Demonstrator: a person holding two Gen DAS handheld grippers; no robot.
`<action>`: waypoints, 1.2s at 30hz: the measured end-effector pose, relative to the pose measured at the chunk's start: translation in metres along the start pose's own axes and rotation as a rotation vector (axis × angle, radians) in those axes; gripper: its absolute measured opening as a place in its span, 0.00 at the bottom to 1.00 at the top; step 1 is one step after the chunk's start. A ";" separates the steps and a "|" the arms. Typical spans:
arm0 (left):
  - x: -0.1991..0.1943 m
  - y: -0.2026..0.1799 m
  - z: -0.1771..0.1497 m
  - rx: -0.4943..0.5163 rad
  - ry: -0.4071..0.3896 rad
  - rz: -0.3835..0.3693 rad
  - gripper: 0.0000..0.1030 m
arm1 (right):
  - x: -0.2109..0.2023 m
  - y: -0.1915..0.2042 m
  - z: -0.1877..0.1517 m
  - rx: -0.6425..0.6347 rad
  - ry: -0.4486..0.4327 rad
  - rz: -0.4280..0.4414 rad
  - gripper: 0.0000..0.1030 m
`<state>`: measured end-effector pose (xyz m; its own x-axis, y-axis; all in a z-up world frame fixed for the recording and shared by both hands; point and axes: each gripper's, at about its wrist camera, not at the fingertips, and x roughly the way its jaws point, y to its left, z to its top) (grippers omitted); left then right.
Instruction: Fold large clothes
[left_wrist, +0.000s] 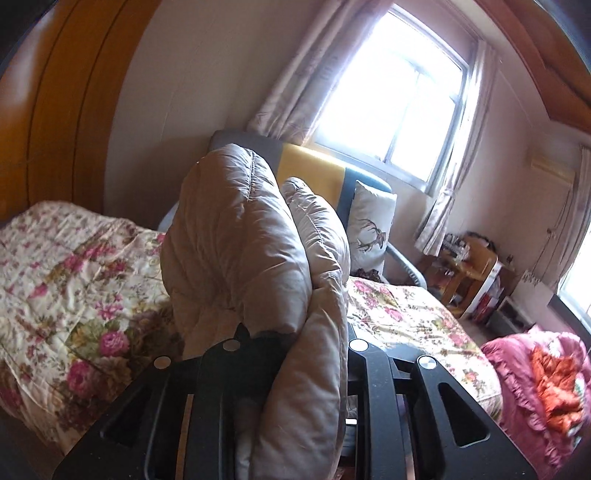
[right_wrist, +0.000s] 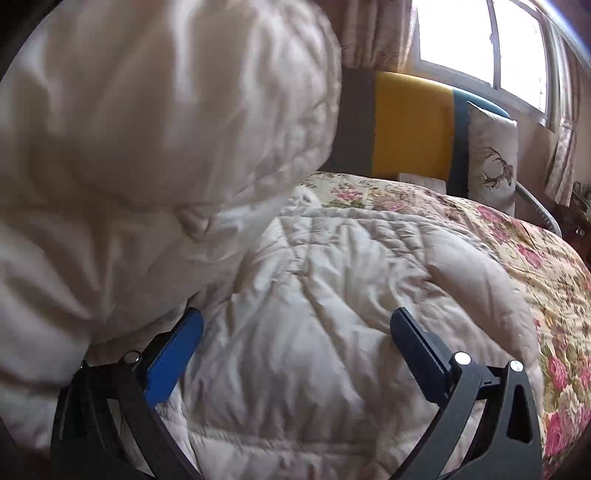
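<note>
A beige quilted puffer coat (left_wrist: 255, 251) is the garment. In the left wrist view my left gripper (left_wrist: 295, 354) is shut on a thick fold of it, and the fabric bulges up between the jaws above the bed. In the right wrist view the coat (right_wrist: 332, 295) lies spread on the floral bedspread (right_wrist: 546, 273), with a raised part (right_wrist: 166, 110) hanging at the upper left. My right gripper (right_wrist: 295, 332) is open just above the spread coat; its blue-padded left finger (right_wrist: 173, 354) touches the raised fold, and nothing sits between the jaws.
The bed (left_wrist: 66, 280) has a yellow and grey headboard (left_wrist: 310, 166) with a deer-print pillow (left_wrist: 369, 225) against it. A pink quilt (left_wrist: 539, 391) lies at the right. A cluttered wooden stand (left_wrist: 469, 273) is under the window (left_wrist: 391, 99). A wooden wardrobe (left_wrist: 59, 110) is at the left.
</note>
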<state>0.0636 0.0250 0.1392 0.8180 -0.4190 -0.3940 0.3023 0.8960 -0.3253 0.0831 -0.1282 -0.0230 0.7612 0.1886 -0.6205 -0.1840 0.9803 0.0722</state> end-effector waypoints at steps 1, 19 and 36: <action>0.003 -0.005 -0.001 0.015 0.004 0.007 0.21 | -0.011 -0.013 -0.002 0.035 -0.017 0.001 0.98; 0.096 -0.117 -0.050 0.348 0.065 0.059 0.24 | -0.029 -0.152 -0.072 0.425 0.116 -0.174 0.98; 0.151 -0.137 -0.127 0.488 0.116 -0.105 0.38 | -0.105 -0.234 -0.073 0.590 -0.030 -0.107 0.98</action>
<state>0.0839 -0.1796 0.0149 0.7196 -0.4993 -0.4825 0.5959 0.8008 0.0601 0.0008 -0.3816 -0.0315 0.7751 0.0803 -0.6268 0.2644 0.8597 0.4371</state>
